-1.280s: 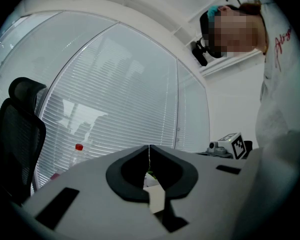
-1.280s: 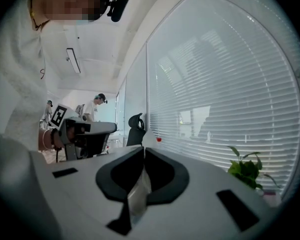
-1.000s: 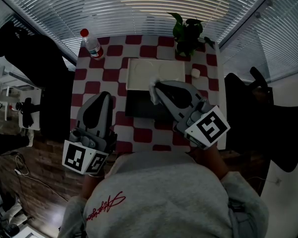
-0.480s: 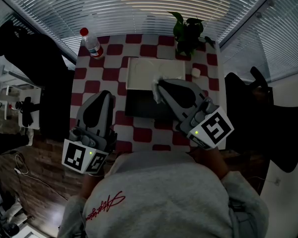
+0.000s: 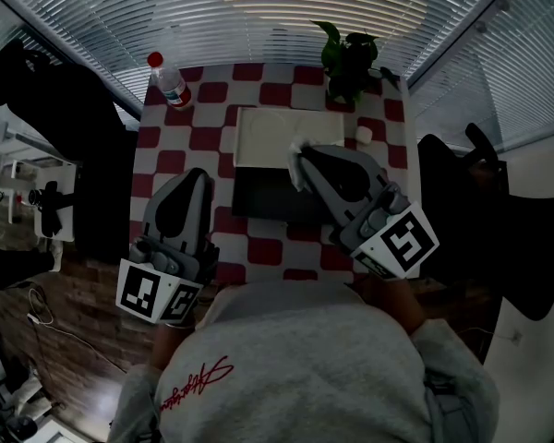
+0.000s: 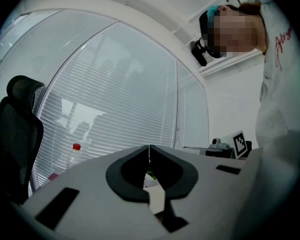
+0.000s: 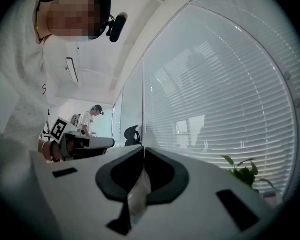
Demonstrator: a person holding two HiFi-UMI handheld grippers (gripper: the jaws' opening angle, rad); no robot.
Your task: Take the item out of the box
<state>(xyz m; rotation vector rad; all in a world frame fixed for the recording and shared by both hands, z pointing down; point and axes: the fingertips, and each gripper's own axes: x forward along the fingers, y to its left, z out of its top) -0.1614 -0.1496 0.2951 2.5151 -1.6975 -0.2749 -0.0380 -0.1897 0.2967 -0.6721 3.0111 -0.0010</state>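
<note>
Nearby, bottle (image 5: pixel 171 83) and plant (image 5: pixel 348 63) are flanking the tray (image 5: pixel 258 137); right gripper (image 5: pixel 295 162) is clenching a packet (image 7: pixel 138 194) dangling lengthwise downward; left gripper (image 5: pixel 199 173) is sitting clenched, empty.

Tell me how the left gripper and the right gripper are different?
The right gripper pinches a small white item in its jaws, while the left gripper has its jaws shut on nothing. The right gripper reaches across the black box. The left gripper sits off to that box's left, over the checkered tablecloth. Both are grey, and both have closed jaws.
</note>
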